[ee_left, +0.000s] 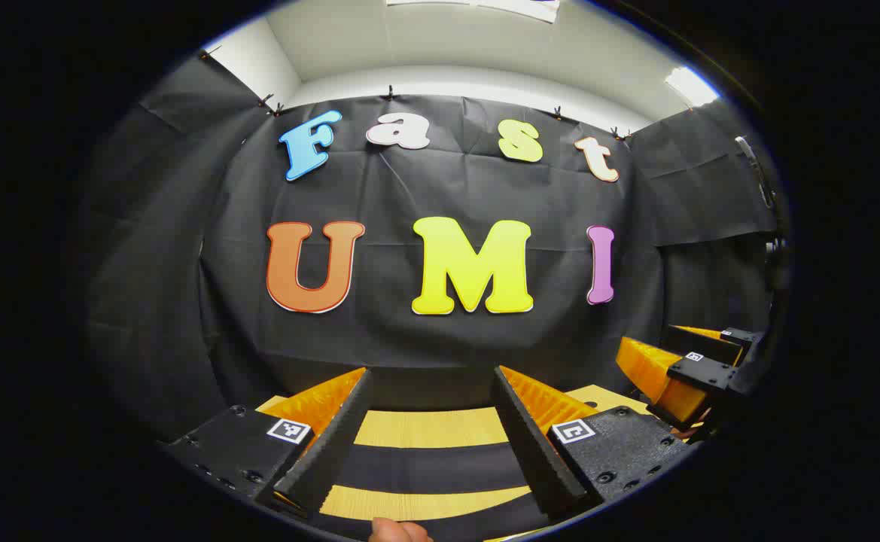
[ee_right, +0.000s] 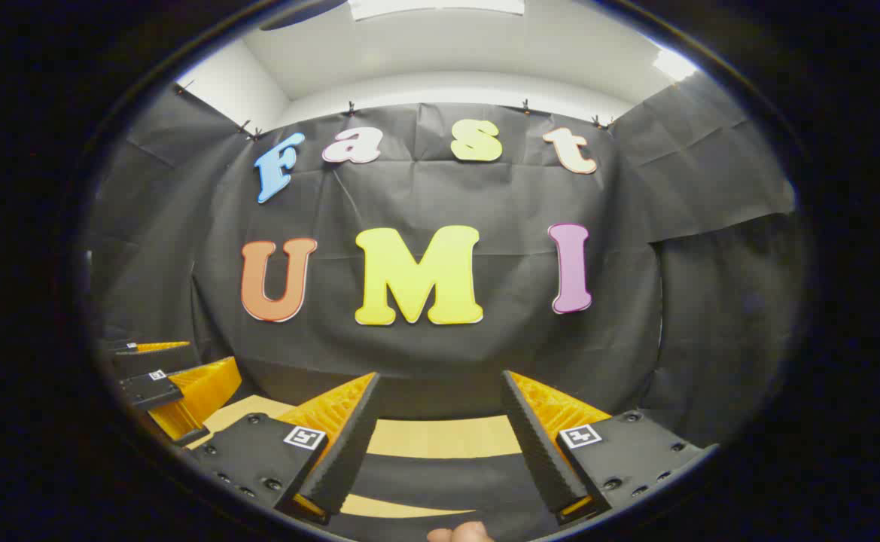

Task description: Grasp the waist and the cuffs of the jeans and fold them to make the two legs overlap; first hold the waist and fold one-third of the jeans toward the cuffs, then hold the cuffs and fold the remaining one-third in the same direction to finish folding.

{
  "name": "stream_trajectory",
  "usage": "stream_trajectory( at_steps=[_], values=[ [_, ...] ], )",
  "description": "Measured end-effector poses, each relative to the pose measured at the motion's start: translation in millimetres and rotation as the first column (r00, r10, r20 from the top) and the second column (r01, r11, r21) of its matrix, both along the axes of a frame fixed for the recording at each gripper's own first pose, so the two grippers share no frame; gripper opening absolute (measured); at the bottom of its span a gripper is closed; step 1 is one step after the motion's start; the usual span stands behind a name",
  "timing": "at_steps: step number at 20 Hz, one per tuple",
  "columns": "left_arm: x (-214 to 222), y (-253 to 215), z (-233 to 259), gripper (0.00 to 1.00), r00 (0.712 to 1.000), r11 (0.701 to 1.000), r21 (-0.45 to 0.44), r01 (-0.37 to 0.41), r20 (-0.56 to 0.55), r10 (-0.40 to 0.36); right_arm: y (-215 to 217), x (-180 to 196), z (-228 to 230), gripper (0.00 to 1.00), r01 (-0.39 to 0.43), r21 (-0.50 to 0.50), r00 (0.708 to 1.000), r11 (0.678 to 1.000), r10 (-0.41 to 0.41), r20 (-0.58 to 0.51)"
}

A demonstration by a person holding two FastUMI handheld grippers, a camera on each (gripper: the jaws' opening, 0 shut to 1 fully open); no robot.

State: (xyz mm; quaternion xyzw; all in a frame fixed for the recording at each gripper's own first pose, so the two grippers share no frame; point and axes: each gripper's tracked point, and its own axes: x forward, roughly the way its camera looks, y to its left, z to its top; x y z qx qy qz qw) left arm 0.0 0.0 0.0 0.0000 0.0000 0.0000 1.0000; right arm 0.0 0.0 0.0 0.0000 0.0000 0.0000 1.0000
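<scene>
**Left claw wide, right claw wide, nothing held**

Left gripper (ee_left: pixel 432 370): fingers spread far apart at the bottom of the left gripper view, gap bare, nothing pinched. Ribbed inner faces turned toward each other. Square marker on each finger block.

Right gripper (ee_right: pixel 440 376): same posture in the right gripper view, fingers splayed wide, nothing between them. Marker on each block as well.

Fingertip of the person (ee_left: pixel 398 531) just at the lower edge of the left gripper view, under the gap. Another fingertip (ee_right: pixel 458 533) at the lower edge of the right gripper view.

Below and just beyond the fingers: light wooden tabletop (ee_left: pixel 428 427), crossed side to side by dark bands (ee_left: pixel 428 465). Same bands under the right claw in the right gripper view. Jeans: cannot tell whether these bands are them; no seam, waist or cuff made out. Neither claw touching the bands.

Off to the side: right claw seen at the right edge of the left gripper view, and left claw at the left edge of the right gripper view. Both held level over the table, side by side, apart from each other.

Farther back: black cloth wall (ee_left: pixel 440 346) behind the table edge, pinned up with clips. Above that, white wall and ceiling, lit panel (ee_left: pixel 692 84) at upper right.
</scene>
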Motion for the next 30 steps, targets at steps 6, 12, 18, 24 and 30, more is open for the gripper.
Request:
stream_trajectory(
  at_steps=[6,12,18,24,30],
  values=[
    [0.6,11.9,-3.2,1.0,1.0,0.999,0.029,-0.022,-0.003,0.022,10.2,4.8,-3.4,0.94,-0.028,-0.006,1.0,1.0,0.028,-0.006],
    [-0.2,22.3,-14.0,1.0,0.999,0.998,0.043,-0.036,-0.024,0.037,20.3,4.7,-11.1,0.97,-0.056,-0.013,0.998,0.998,0.055,-0.019],
    [4.4,33.3,-18.5,1.0,0.998,0.998,0.035,-0.051,-0.037,0.052,21.1,9.0,-12.2,0.94,-0.062,-0.007,0.998,0.998,0.062,-0.022],
    [-2.0,87.1,-34.0,1.0,0.982,0.986,-0.053,-0.158,-0.109,0.152,20.0,18.7,-21.8,0.94,-0.066,0.012,0.996,0.998,0.066,-0.056],
    [-70.4,182.2,-103.0,1.0,0.891,0.887,-0.28,-0.368,-0.378,0.25,2.0,30.5,-26.3,0.99,-0.053,-0.008,0.995,0.999,0.053,-0.08]
  ],
)
